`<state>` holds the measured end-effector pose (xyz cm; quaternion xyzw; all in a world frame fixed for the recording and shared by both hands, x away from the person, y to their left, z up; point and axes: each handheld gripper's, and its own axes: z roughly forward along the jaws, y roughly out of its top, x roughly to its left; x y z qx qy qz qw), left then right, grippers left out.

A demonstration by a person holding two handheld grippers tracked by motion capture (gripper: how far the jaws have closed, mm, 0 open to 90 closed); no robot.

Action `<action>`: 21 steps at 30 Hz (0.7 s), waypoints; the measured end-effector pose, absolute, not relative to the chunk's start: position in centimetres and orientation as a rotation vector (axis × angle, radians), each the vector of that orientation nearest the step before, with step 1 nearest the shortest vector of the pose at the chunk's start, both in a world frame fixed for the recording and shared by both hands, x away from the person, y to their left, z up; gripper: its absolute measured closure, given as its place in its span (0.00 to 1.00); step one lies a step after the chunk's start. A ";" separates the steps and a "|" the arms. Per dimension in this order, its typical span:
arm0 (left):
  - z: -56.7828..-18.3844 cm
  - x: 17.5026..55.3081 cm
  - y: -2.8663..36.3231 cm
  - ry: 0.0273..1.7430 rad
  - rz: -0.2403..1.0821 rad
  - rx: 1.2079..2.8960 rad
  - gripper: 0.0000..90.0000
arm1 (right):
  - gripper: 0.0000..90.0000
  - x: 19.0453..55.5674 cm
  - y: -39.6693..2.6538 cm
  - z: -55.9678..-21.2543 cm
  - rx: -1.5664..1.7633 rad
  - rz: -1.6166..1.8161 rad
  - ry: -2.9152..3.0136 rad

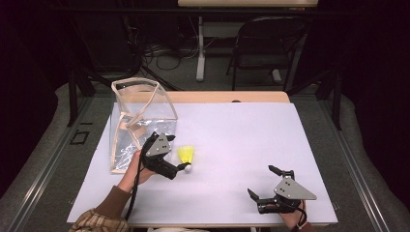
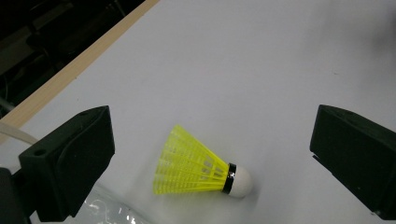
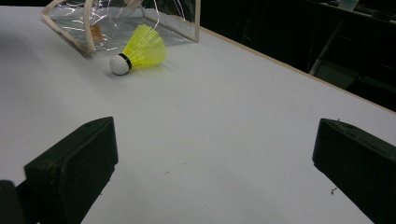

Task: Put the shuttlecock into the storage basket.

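Yellow shuttlecock point(image 1: 186, 155) — lies on its side on the white tabletop point(image 1: 241, 140), white cork tip toward the person, feather skirt pointing away. It sits just beside the clear plastic bag point(image 1: 140, 121) with tan edging, which stands at the tabletop's left part.

Left tool point(image 1: 180, 168) — jaws spread wide, nothing held; in the left gripper view the shuttlecock lies between and beyond the two black jaws, untouched.

Right tool point(image 1: 263, 182) — jaws wide apart and empty, low near the tabletop's front right edge, well apart from the shuttlecock.

Behind the tabletop — a dark chair point(image 1: 266, 43).
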<state>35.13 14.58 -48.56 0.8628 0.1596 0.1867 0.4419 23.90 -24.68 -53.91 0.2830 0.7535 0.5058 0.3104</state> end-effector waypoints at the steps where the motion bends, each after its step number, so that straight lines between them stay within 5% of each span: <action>1: -48.5 35.2 14.5 0.394 0.462 2.146 0.00 | 0.00 23.9 -24.7 -53.9 0.748 1.335 1.991; 21: -47.3 36.9 12.8 0.321 0.443 2.302 0.05 | 0.00 23.9 -24.7 -54.0 0.751 1.326 1.998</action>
